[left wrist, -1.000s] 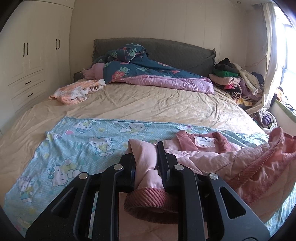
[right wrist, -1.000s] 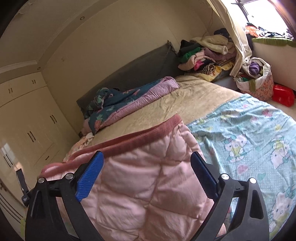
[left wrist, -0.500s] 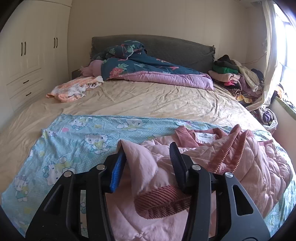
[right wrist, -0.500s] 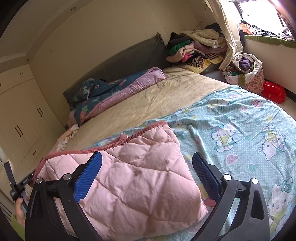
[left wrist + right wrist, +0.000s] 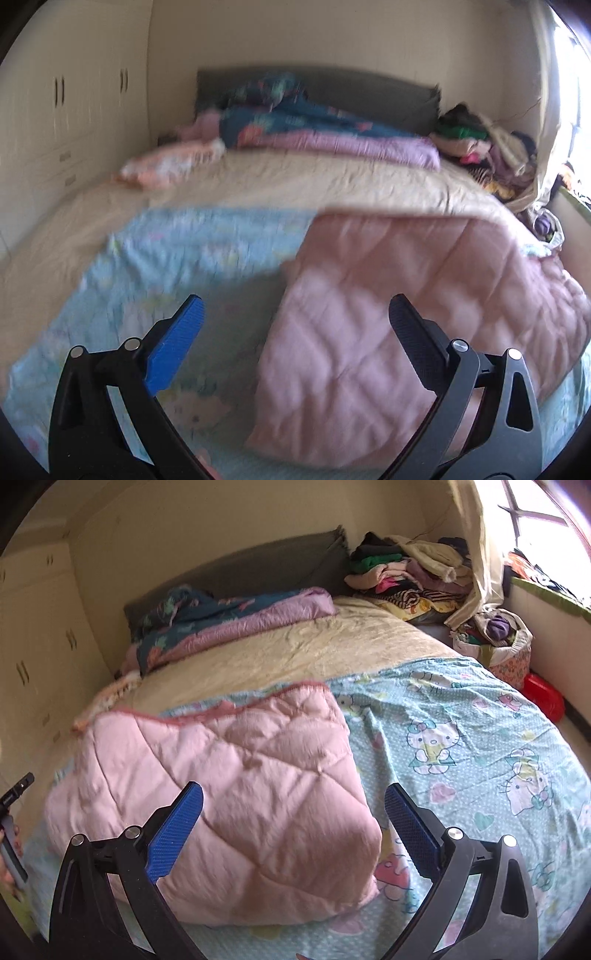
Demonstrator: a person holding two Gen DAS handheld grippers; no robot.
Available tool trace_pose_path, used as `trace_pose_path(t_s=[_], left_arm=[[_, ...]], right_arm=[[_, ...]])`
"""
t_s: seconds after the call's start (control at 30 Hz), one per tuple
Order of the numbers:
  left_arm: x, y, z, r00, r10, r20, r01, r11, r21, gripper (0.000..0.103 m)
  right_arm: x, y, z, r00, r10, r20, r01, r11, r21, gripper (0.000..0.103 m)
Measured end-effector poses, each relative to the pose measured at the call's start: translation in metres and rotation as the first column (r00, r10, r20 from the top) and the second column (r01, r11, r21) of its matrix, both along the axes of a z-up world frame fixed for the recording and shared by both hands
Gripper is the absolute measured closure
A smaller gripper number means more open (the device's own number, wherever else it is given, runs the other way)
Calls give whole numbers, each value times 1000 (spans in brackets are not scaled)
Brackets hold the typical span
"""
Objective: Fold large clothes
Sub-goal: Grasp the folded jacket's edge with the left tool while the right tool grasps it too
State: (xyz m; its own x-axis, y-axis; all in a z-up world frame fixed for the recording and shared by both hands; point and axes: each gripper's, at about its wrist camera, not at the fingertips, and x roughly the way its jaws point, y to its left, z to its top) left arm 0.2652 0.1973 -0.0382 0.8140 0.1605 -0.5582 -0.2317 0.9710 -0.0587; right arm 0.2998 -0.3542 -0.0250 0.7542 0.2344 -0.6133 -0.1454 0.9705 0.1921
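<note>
The left gripper (image 5: 293, 319) has its fingers (image 5: 177, 343) spread wide, and they hold nothing. The right gripper (image 5: 293, 803) has its fingers (image 5: 173, 827) spread wide too, with nothing between them.

The pink jacket (image 5: 221, 794) lies folded on the blue cartoon sheet (image 5: 461, 746). In the right view it sits under the fingers and stretches toward 11 o'clock. In the blurry left view the pink jacket (image 5: 406, 295) lies toward 1 o'clock, and the blue cartoon sheet (image 5: 192, 251) shows at 10 o'clock.

The sheet lies on the bed (image 5: 288, 653). A dark flower blanket (image 5: 207, 616) is bunched at 12 o'clock by the headboard. A pile of clothes (image 5: 410, 568) sits at 1 o'clock.
</note>
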Motion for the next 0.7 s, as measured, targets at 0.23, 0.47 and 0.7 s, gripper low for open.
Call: trace_pose_path(t_s=[0.23, 0.47, 0.7], left_arm=[[4, 1, -60, 985, -128, -116, 109, 981, -158, 10], [25, -24, -26, 993, -100, -65, 98, 995, -28, 89], [71, -15, -10, 998, -26, -58, 25, 1000, -9, 91]], right_arm=[[9, 4, -31, 997, 62, -45, -65, 996, -60, 21], [24, 23, 2, 996, 30, 89, -22, 995, -93, 80], [93, 30, 21, 997, -41, 65, 45, 998, -47, 82]])
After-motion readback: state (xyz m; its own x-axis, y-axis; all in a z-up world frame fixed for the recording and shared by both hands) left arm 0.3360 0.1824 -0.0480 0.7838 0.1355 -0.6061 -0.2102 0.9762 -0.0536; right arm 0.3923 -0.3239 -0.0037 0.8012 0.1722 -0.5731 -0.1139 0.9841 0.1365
